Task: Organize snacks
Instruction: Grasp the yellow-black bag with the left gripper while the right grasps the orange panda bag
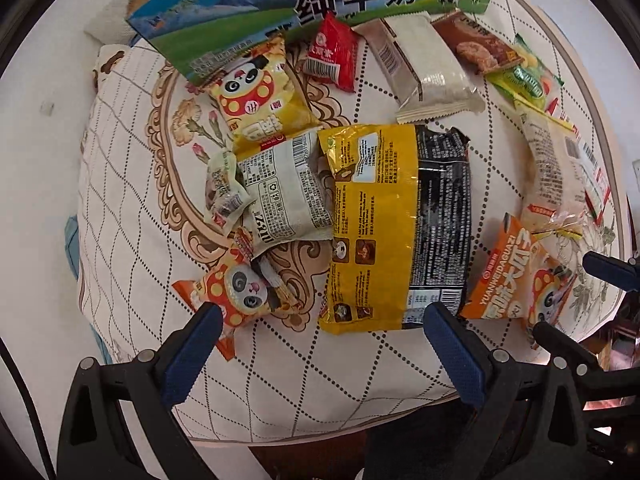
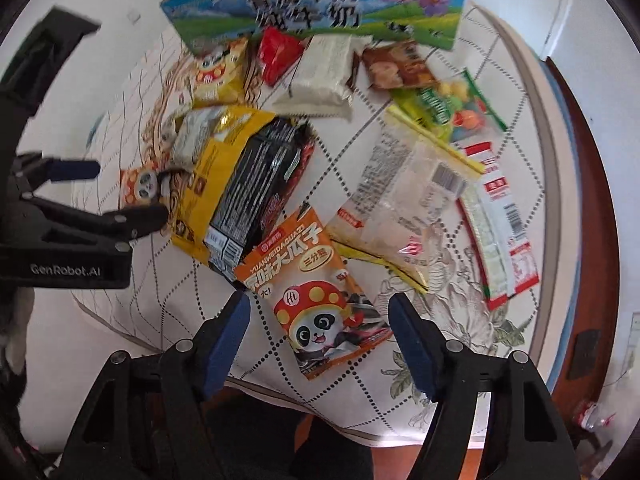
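Snacks lie scattered over the patterned surface [image 1: 132,216], in front of a blue-and-green milk carton [image 1: 320,4] at the far edge. Nearest that carton sit a yellow panda bag [image 1: 260,96], a red packet [image 1: 332,54], a white bar [image 1: 428,68] and a brown cookie pack [image 1: 476,46]. In the middle, a big yellow-and-black noodle pack [image 1: 396,224] lies face down, just beside a grey-white pouch [image 1: 284,196] on its left.

The left tool [image 1: 324,336] hangs released, jaws wide apart, over the near end of the noodle pack; one finger is near a small orange panda pack [image 1: 228,288]. The right tool [image 2: 320,320] is likewise spread open, its fingers either side of an orange seed bag [image 2: 316,288] without gripping it, though whether a finger brushes the bag is hard to judge. Beyond that bag lie a clear pouch [image 2: 404,196], a red-and-white strip pack [image 2: 500,232] and a green candy bag [image 2: 452,104].
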Motion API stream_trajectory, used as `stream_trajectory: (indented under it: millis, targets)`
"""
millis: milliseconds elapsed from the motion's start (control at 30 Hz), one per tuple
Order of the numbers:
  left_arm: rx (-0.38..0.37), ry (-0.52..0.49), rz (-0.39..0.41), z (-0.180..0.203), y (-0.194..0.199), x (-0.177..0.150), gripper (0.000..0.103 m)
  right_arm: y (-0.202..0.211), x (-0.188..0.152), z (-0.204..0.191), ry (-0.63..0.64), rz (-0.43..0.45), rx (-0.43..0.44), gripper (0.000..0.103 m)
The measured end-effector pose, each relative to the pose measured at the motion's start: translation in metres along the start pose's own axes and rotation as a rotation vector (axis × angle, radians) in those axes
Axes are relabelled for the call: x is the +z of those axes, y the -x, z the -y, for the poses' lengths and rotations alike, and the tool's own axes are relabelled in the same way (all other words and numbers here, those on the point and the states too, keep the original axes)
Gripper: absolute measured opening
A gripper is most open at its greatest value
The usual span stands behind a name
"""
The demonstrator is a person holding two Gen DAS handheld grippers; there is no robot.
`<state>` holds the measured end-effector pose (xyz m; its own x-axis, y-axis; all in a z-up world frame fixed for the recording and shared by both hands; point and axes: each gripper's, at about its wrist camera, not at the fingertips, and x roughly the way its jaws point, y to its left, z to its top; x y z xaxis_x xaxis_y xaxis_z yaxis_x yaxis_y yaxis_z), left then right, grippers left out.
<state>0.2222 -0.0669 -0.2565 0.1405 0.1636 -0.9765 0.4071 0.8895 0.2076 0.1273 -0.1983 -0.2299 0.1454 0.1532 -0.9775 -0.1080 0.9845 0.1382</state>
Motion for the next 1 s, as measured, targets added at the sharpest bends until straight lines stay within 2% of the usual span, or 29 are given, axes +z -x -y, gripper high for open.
stream_trajectory:
  millis: [167, 300, 433, 567, 667, 733, 833, 1000]
  targets:
    - [-0.071, -0.058, -0.031, -0.007, -0.025, 0.010, 0.103, -0.052, 0.010, -0.024, 0.123, -0.104, -0.054, 0.074]
    - [-0.147, -0.062, -0.049, -0.009, -0.037, 0.021, 0.103, -0.070, 0.016, -0.028, 0.089, -0.128, -0.060, 0.070]
    - [-0.227, -0.070, -0.050, 0.002, -0.039, 0.037, 0.103, -0.065, 0.012, -0.008, -0.111, -0.121, -0.034, 0.067]
    - [-0.246, -0.099, -0.066, 0.022, -0.048, 0.057, 0.103, -0.064, -0.002, 0.026, -0.416, -0.125, 0.040, 0.067]
    - [-0.244, -0.107, -0.074, 0.039, -0.055, 0.067, 0.101, -0.070, -0.011, 0.039, -0.545, -0.128, 0.099, 0.069]
    - [-0.236, -0.086, -0.055, 0.041, -0.057, 0.071, 0.086, -0.073, -0.011, 0.039, -0.550, -0.132, 0.109, 0.070]
    - [-0.262, -0.010, -0.057, 0.034, -0.059, 0.073, 0.085, -0.067, -0.010, 0.043, -0.512, -0.145, 0.093, 0.074]
    - [-0.282, 0.084, -0.135, 0.012, -0.063, 0.044, 0.086, -0.063, 0.005, 0.027, -0.368, -0.140, 0.026, 0.080]
